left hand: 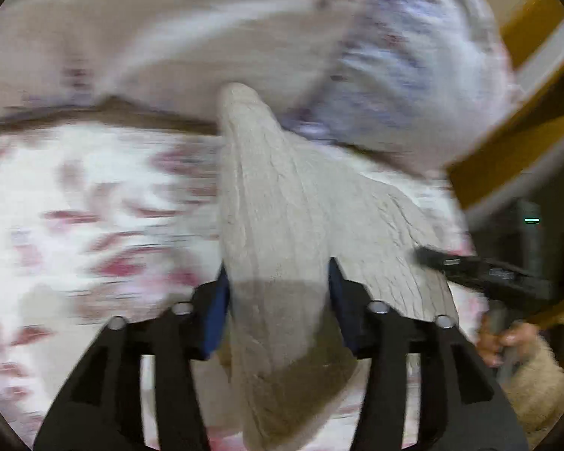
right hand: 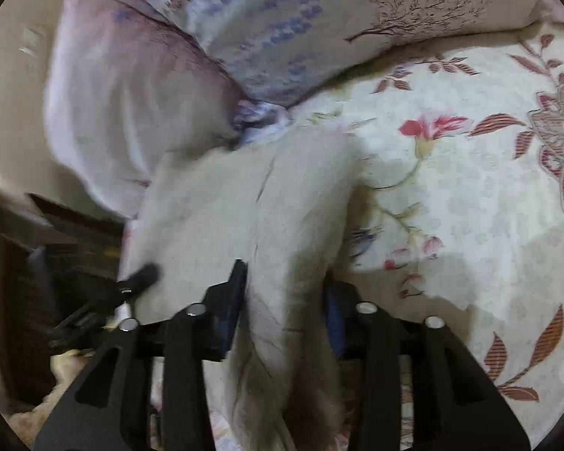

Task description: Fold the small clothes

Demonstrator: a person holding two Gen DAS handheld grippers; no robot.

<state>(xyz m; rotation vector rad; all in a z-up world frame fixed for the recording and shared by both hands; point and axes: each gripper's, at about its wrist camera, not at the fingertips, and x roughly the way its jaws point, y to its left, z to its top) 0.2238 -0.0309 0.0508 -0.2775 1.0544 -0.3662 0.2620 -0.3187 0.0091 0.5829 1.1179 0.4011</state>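
Floral bedsheet (right hand: 470, 195) covers the bed; white ground, red flowers, striped red-brown leaves; sharp in right wrist view, motion-smeared in left wrist view (left hand: 94, 206); two pillows at the head: one lavender-print with a bare tree motif (right hand: 282, 18), one plain pinkish (right hand: 131, 94) beside it, corners touching; same lavender pillow (left hand: 413, 67) sits upper right in left wrist view; beige wall or headboard (left hand: 150, 30) behind the bed, too blurred to tell which; yellow-brown wooden frame (left hand: 507, 150) at right of left wrist view; dark furniture (right hand: 56, 244) off the bed edge at left of right wrist view, detail unreadable; no containers visible in either view.

Knit garment (left hand: 282, 206), beige-grey, ribbed texture; lifted off the sheet and stretched between both grippers; one end rises to a peak in front of the pillows; in right wrist view it (right hand: 244, 206) looks pale cream, draped over the bed edge near the pinkish pillow, fringe or frayed hem hanging below the jaws.

Left gripper (left hand: 278, 300): jaws partly closed, blue pads pressing a thick fold of the garment between them; right gripper (right hand: 285, 300): jaws likewise clamped on a bunched fold, blue pads on both sides of the cloth; each gripper shows in the other's view as a dark tip at the garment edge; hand in a fuzzy cream sleeve (left hand: 507, 338) grips the right handle.
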